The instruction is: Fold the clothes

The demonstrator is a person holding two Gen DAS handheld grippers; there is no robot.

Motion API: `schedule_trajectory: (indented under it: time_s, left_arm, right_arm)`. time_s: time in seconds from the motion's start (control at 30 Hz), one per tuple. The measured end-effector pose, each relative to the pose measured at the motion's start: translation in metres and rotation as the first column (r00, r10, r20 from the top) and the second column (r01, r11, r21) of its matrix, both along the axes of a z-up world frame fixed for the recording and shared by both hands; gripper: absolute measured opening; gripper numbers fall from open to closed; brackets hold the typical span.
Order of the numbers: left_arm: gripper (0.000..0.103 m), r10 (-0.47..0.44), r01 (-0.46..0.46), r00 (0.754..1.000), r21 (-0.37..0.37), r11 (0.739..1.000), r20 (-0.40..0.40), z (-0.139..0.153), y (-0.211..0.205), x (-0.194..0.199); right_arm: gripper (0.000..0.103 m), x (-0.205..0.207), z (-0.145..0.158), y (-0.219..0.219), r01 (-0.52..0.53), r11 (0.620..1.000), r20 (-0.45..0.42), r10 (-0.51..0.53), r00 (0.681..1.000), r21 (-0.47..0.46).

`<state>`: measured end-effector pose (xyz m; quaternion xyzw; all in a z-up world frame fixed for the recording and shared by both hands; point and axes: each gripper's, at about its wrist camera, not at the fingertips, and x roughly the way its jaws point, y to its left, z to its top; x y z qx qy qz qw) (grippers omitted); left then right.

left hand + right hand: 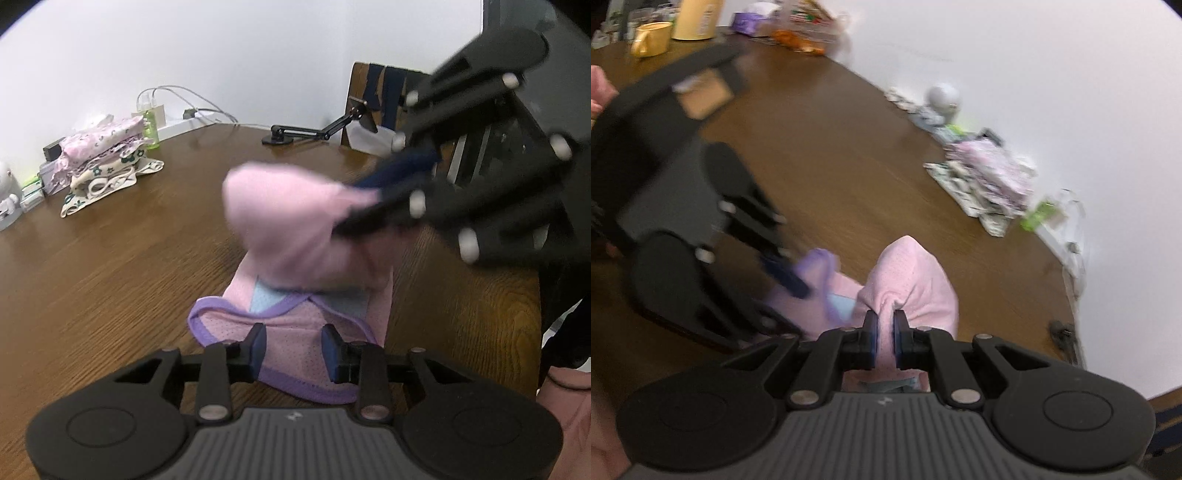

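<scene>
A small pink mesh garment (291, 328) with purple trim and a light blue patch lies on the brown wooden table (110, 277). My right gripper (885, 332) is shut on a pinch of its pink fabric (908, 280) and holds that part up, so it drapes over the rest. In the left wrist view the right gripper (354, 203) comes in from the upper right, blurred. My left gripper (294, 349) stands with jaws apart over the garment's near purple-trimmed edge, with flat fabric between the fingers. It appears at the left of the right wrist view (790, 299), by the purple hem.
A stack of folded patterned clothes (107, 155) sits at the far side near the wall, with a green bottle (151, 129) and cables beside it. A black jointed stand (295, 133) and a chair (373, 96) are behind. A yellow mug (652, 37) stands far off.
</scene>
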<state>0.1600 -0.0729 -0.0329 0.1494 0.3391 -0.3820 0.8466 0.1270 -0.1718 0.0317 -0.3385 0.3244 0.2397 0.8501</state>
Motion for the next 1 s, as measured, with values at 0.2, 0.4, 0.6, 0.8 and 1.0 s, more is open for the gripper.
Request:
schedule_trajectory:
  time_s: [0.2,0.4,0.6,0.8,1.0]
  left_arm:
    - [0.042,0.007,-0.008,0.999,-0.035,0.999,-0.043,0.006,0.020,-0.006]
    - [0.049,0.115,-0.117,0.993,-0.103,0.988,-0.023,0.022,0.075,-0.026]
    - [0.049,0.228,-0.231,0.973,-0.138,0.963,-0.033,0.029,0.106,-0.041]
    - [0.046,0.207,-0.204,0.978,-0.167,0.965,0.000,0.042,0.098,-0.042]
    - [0.035,0.118,-0.113,0.993,-0.157,0.981,0.027,0.041,0.048,-0.034]
  right_arm:
    - [0.009,-0.007,-0.013,0.018,-0.019,0.999,-0.060,0.022,0.998,0.037]
    - [0.012,-0.003,-0.024,0.019,0.006,0.991,-0.121,0.010,0.993,0.135]
    - [0.029,-0.001,-0.039,0.018,0.027,0.959,-0.208,0.035,0.977,0.284]
    - [0.036,-0.011,-0.001,-0.032,0.081,0.866,-0.157,-0.003,0.988,0.493]
    - [0.036,0.006,-0.005,-0.073,0.174,0.843,-0.071,-0.160,0.984,0.510]
